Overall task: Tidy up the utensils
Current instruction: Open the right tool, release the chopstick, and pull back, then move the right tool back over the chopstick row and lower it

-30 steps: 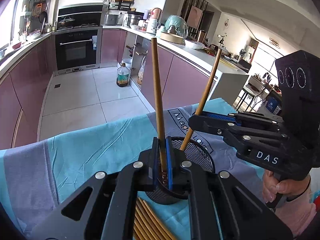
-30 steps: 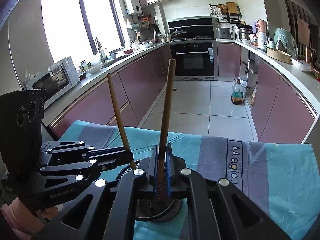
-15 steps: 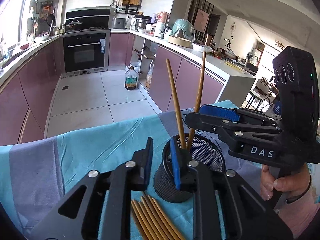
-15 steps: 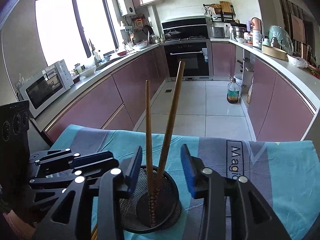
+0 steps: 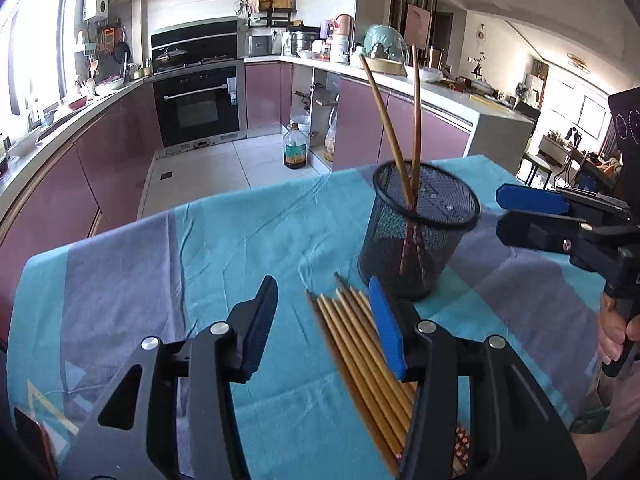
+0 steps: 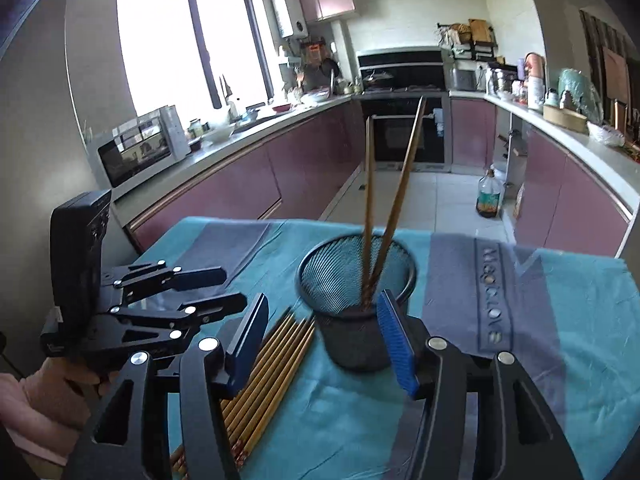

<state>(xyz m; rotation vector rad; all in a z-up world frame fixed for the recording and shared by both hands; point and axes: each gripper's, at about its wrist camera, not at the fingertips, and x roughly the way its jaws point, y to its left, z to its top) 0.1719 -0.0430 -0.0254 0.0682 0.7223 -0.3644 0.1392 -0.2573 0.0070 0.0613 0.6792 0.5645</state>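
A black mesh cup [image 5: 420,236] [image 6: 356,280] stands on the blue and grey cloth with two brown chopsticks [image 5: 416,120] [image 6: 404,184] leaning in it. A bundle of several chopsticks [image 5: 360,344] [image 6: 268,364] lies flat just in front of the cup. My left gripper [image 5: 324,320] hovers over the bundle's tips with its jaws opening and nothing gripped. My right gripper [image 6: 322,336] is close in front of the cup, its jaws also opening and touching nothing. Each gripper shows in the other's view: the right gripper [image 5: 516,216], the left gripper [image 6: 230,286].
The cloth [image 5: 248,240] covers the table up to its far edge, with kitchen floor beyond. An oil bottle [image 5: 295,148] stands on the floor by pink cabinets. An oven [image 5: 198,104] is at the back, and a microwave [image 6: 140,152] sits on the counter.
Both grippers were shut on a chopstick over the cup. They have opened, let the chopsticks go into the cup, and drawn back and down toward the bundle.
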